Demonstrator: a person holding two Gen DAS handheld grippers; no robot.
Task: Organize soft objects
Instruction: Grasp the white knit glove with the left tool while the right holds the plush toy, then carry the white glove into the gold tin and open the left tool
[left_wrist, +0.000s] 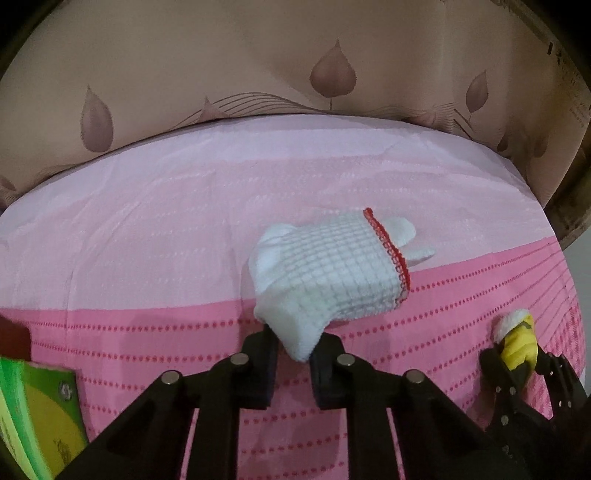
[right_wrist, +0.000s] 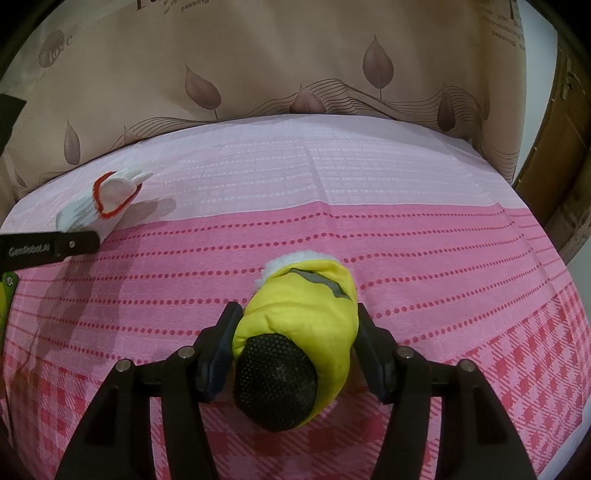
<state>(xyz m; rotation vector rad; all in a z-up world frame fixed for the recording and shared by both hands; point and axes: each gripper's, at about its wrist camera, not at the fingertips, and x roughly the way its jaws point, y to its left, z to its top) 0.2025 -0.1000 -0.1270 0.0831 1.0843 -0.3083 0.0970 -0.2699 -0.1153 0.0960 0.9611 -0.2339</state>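
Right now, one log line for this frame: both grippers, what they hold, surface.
left gripper: shut on white knit glove | right gripper: shut on yellow mitten | surface: pink bedsheet | gloves apart

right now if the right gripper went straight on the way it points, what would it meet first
The right gripper is shut on the yellow mitten. Ahead lies only bare pink bedspread, then probably the curtain; depth is unclear.
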